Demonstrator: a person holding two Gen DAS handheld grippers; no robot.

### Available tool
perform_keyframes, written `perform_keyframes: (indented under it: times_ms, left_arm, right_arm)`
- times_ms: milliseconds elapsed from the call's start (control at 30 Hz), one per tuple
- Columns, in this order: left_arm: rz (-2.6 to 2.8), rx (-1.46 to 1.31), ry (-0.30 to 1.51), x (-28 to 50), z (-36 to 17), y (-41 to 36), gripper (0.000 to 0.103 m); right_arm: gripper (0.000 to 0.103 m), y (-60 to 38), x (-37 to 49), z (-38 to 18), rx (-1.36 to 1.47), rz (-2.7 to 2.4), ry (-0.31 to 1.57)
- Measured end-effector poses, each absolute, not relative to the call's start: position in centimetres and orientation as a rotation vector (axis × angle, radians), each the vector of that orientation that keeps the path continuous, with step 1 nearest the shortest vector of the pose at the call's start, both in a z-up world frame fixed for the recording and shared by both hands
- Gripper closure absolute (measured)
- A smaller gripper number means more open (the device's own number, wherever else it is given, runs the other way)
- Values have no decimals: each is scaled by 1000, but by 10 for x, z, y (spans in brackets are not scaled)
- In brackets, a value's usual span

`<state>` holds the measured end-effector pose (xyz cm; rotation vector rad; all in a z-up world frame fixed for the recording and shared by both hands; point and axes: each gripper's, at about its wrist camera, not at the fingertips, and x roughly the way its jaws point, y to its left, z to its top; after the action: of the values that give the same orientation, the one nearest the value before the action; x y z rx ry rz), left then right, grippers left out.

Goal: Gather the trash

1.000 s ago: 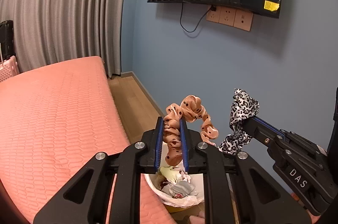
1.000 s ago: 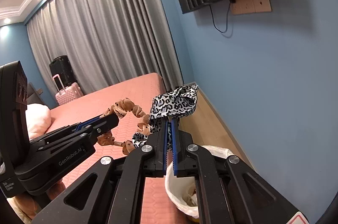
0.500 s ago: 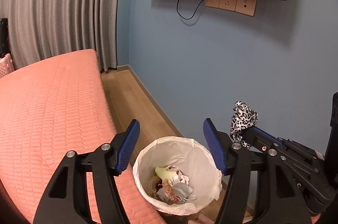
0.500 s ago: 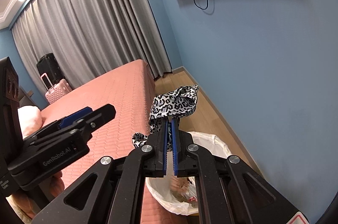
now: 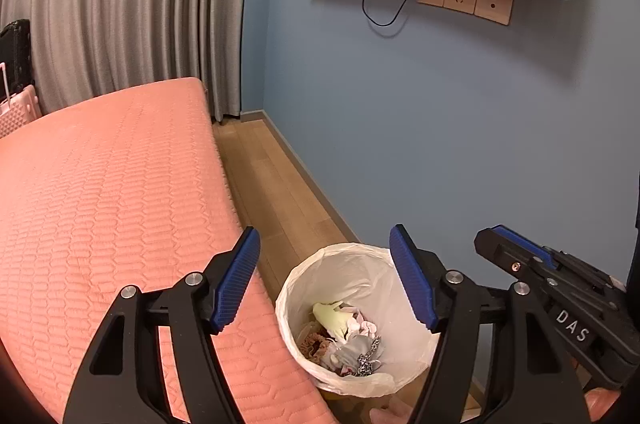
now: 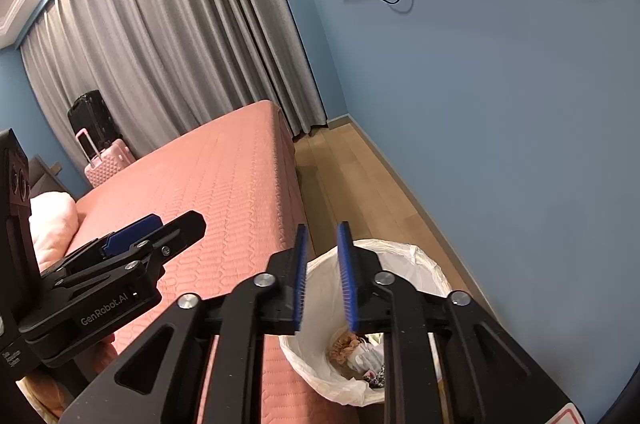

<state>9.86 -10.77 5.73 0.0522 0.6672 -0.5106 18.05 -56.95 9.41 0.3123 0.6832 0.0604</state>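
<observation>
We see the left gripper [image 5: 324, 280] with its jaws wide apart and nothing between them, above the trash bin [image 5: 360, 264]. The right gripper [image 6: 322, 274] has its jaws apart too, also empty, over the same bin. The bin stands on the wooden floor [image 5: 272, 183] just beside the bed [image 5: 100, 203], and inside it lie the scrunchies [image 5: 344, 344] among other scraps

Bedroom: pink bed [image 5: 100, 191], grey curtains [image 6: 180, 55]

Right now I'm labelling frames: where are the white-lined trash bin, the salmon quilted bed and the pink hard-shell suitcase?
white-lined trash bin [image 5: 362, 270]: left wrist view, liner wall.
salmon quilted bed [image 5: 104, 183]: left wrist view, cover.
pink hard-shell suitcase [image 6: 108, 165]: right wrist view, shell.
</observation>
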Motion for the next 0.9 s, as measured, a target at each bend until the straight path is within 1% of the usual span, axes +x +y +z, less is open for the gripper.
perform_keyframes:
  times_ms: [33,133,200,267,433,500,567,600,667,767,900]
  left_arm:
    - [-503,52,667,99,57,-106,39]
    - [-485,53,667,96,57,-100,38]
    - [-471,52,666,93,57,-95,36]
    - [-456,52,657,89,57,-91,31]
    - [-422,58,653,81,57,-81,29]
    - [-406,65,648,76,57,-76,26]
    - [-394,69,649,72,56,-72,25]
    - [-387,72,649,70,56,-70,25]
    - [-371,78,648,66,55,-65,22]
    - [-351,74,653,60,52,-60,19]
    - [-330,78,657,52,48,-50,18]
  right_arm:
    - [80,-568,180,94,307,61,685]
    - [79,-564,179,95,293,59,699]
    - [78,-561,175,96,283,57,707]
    - [76,-558,170,95,270,50,713]
    - [76,-546,158,91,231,42,746]
    - [71,-539,152,89,198,32,753]
    - [59,-532,145,89,170,29,750]
    - [56,-530,142,89,161,30,751]
    - [47,-525,135,89,148,23,750]
    - [42,-520,127,86,141,24,754]
    - [41,-515,119,79,117,26,769]
